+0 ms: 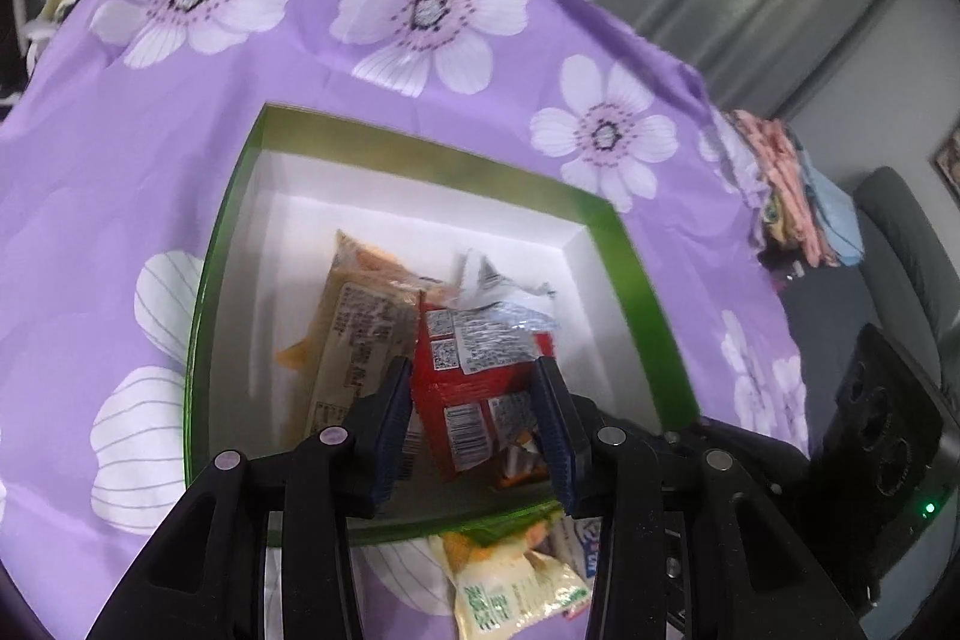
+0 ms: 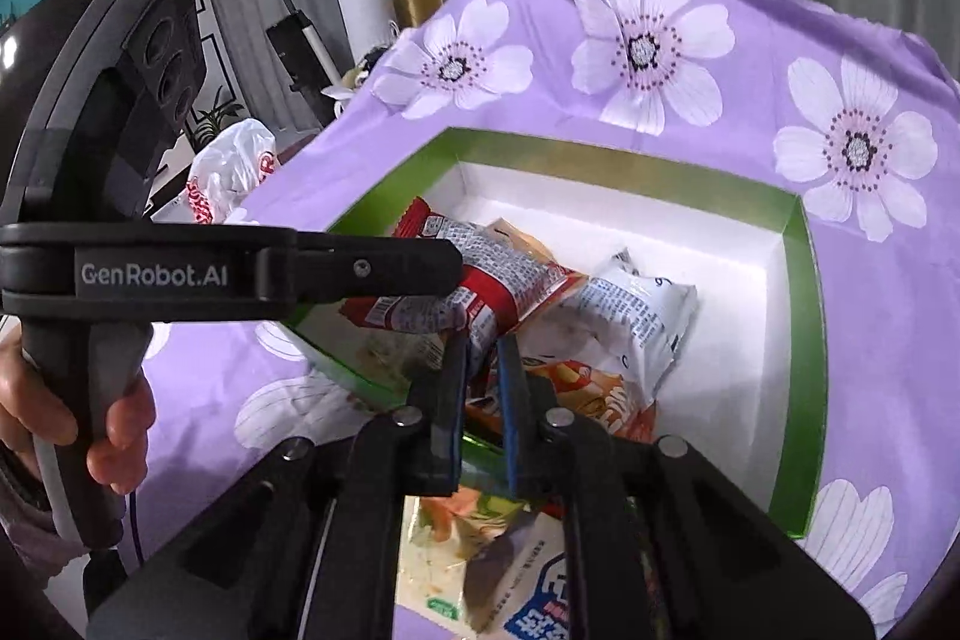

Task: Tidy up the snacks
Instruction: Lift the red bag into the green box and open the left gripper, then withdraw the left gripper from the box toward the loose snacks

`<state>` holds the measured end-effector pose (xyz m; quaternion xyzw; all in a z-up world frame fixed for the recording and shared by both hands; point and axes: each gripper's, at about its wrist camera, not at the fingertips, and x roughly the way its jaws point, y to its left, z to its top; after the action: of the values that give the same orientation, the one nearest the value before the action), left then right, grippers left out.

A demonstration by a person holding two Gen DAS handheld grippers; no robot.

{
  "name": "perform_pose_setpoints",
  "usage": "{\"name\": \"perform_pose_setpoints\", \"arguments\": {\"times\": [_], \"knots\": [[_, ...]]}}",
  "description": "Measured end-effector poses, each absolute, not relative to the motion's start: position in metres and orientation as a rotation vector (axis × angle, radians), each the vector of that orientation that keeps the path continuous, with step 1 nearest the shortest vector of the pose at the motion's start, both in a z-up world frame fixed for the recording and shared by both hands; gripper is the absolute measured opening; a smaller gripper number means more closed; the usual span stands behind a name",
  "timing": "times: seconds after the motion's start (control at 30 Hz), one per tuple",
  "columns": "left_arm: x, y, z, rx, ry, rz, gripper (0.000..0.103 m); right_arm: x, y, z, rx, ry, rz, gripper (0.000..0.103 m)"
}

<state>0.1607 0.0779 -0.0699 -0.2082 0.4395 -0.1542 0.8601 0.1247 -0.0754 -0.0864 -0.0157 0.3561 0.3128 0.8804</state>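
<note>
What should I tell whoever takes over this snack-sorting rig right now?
Left gripper: shut on the red packet, over the green box.
Right gripper: jaws nearly together at that packet's lower edge; grip unclear.
Done: tan packet, white packet and orange packet lie in the box.
Left: drop the red one in, then the yellow-white packet and blue-white packet outside it.

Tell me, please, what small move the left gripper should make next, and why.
Probably open the left gripper: its pads clamp the red packet, which already hangs over the inside of the green box, beside the tan packet lying there.
</note>
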Motion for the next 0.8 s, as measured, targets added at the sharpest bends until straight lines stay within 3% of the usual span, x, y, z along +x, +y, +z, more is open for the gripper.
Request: {"name": "perform_pose_setpoints", "arguments": {"times": [0.07,0.13,0.2,0.5,0.8], "knots": [[0.163,0.078,-0.073,-0.439,0.939,-0.315,0.044,0.127,-0.076,-0.088,-0.028,0.742,0.634,0.019],[0.161,0.077,-0.072,-0.425,0.939,-0.295,0.066,0.126,-0.078,-0.086,-0.015,0.74,0.636,0.025],[0.155,0.079,-0.067,-0.413,0.922,-0.281,0.079,0.122,-0.082,-0.083,-0.004,0.732,0.635,0.037],[0.121,0.084,-0.043,-0.354,0.887,-0.227,0.086,0.088,-0.115,-0.073,0.061,0.7,0.61,0.048],[0.07,0.083,-0.055,-0.346,0.947,-0.19,0.087,0.047,-0.142,-0.08,0.076,0.728,0.572,0.052]]}}
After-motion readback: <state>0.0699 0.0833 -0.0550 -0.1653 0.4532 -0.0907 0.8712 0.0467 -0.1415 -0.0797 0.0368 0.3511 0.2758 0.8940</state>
